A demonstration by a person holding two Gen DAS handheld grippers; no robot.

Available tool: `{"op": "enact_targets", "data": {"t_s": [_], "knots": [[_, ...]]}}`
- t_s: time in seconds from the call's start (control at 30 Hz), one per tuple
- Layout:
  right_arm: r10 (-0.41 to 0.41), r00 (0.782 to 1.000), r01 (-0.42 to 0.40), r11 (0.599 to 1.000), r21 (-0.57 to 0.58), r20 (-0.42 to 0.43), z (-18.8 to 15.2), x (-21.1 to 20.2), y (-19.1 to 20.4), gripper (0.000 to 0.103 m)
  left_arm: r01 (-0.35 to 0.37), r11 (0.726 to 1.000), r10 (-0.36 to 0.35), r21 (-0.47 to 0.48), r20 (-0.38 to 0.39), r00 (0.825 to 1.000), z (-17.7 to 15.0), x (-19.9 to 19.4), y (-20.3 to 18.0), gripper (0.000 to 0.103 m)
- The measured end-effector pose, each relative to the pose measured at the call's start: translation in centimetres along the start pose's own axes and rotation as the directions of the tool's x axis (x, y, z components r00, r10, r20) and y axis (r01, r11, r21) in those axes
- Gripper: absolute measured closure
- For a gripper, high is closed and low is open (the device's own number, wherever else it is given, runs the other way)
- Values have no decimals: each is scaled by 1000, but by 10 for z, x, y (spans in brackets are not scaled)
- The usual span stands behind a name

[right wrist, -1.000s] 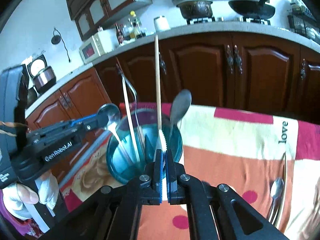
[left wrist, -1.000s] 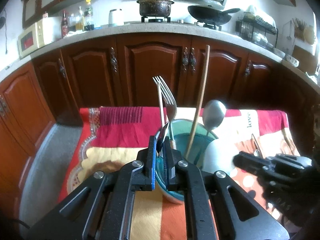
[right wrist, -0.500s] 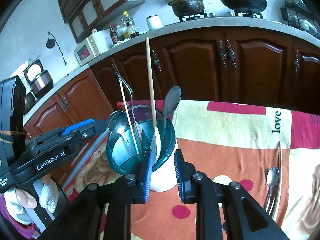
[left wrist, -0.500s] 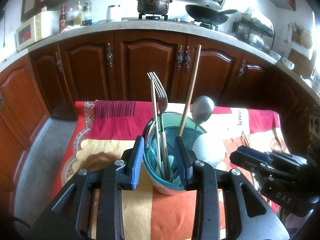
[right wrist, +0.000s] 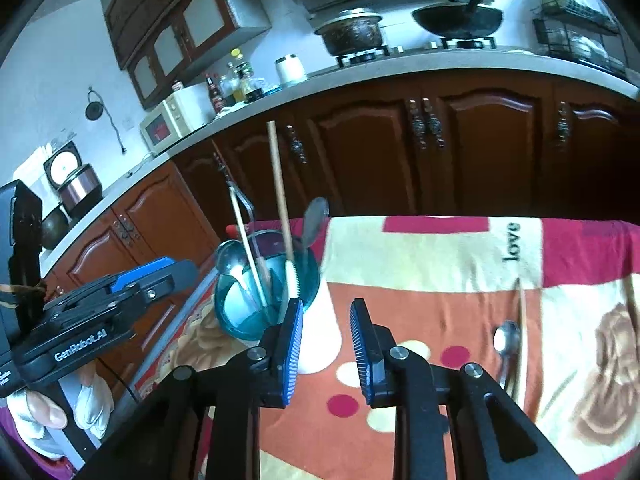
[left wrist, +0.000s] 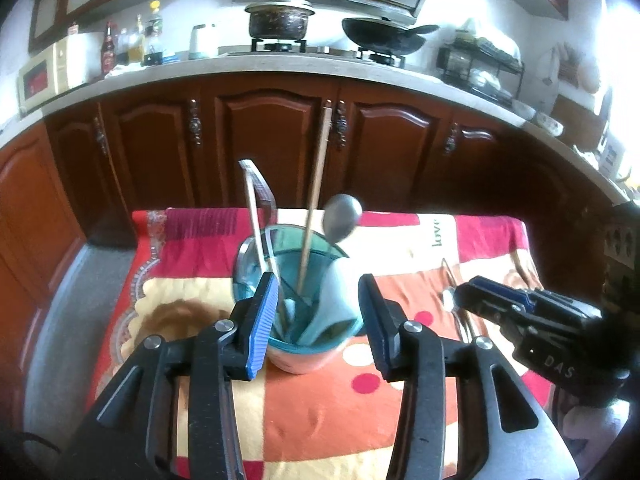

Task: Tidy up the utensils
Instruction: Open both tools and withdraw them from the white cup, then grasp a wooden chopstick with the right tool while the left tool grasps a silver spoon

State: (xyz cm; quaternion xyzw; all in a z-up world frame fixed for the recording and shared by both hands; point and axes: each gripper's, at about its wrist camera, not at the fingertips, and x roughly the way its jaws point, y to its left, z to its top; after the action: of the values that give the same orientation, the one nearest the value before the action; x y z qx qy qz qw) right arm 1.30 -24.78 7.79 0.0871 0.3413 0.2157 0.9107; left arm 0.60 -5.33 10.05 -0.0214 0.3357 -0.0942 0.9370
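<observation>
**Utensil cup stocked; loose cutlery outstanding**

Left tongs: jaws held wide, empty, the cup framed between the pads without visible contact. A clean backward withdrawal is advised, so the cup is not tipped.

Cup contents: fork, chopstick, spoon, all standing upright or leaning on the rim.

Right tongs: jaws moderately apart, empty, the cup just left of the left pad. Loose spoon and stick are listed on the cloth, well right of the pads; a low approach along the handles is judged best.

One holder; two grippers; two pots.
</observation>
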Motion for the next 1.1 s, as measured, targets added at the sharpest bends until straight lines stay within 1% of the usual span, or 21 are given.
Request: {"op": "enact_targets", "data": {"t_s": [0.13,0.23,0.3,0.4,0.53,0.63,0.77,0.83,0.9,0.97,1.1], "knots": [[-38,999,38,999,15,-1,-7,-15,-16,80,24,999,-23,26,-15,1000,-4,-1,-20,62],[-68,998,68,997,34,-4,-14,-27,-31,76,59,998,-58,35,-40,998,-8,3,-36,61],[-94,996,94,994,48,-11,-21,-35,-46,76,86,995,-84,40,-63,995,-13,8,-47,61],[-130,991,132,989,72,-34,-32,-44,-69,76,143,989,-137,48,-111,984,-21,18,-63,61],[-164,983,172,979,108,-84,-48,-42,-99,76,194,980,-185,37,-168,968,-31,31,-80,61],[-168,979,183,974,135,-120,-57,-32,-117,76,209,977,-195,47,-206,959,-38,41,-92,61],[-163,974,188,969,159,-157,-57,-10,-140,76,232,972,-213,44,-258,942,-47,57,-102,61],[-151,974,182,966,183,-169,-52,5,-153,76,234,972,-215,38,-274,937,-49,64,-104,61],[-144,973,180,963,201,-178,-46,21,-166,76,242,970,-226,20,-297,928,-52,73,-106,61],[-148,971,187,959,213,-188,-39,36,-176,76,254,967,-237,12,-318,918,-53,83,-110,61],[-158,964,206,953,224,-213,-24,70,-197,76,269,963,-250,8,-341,906,-53,100,-119,61]]}}
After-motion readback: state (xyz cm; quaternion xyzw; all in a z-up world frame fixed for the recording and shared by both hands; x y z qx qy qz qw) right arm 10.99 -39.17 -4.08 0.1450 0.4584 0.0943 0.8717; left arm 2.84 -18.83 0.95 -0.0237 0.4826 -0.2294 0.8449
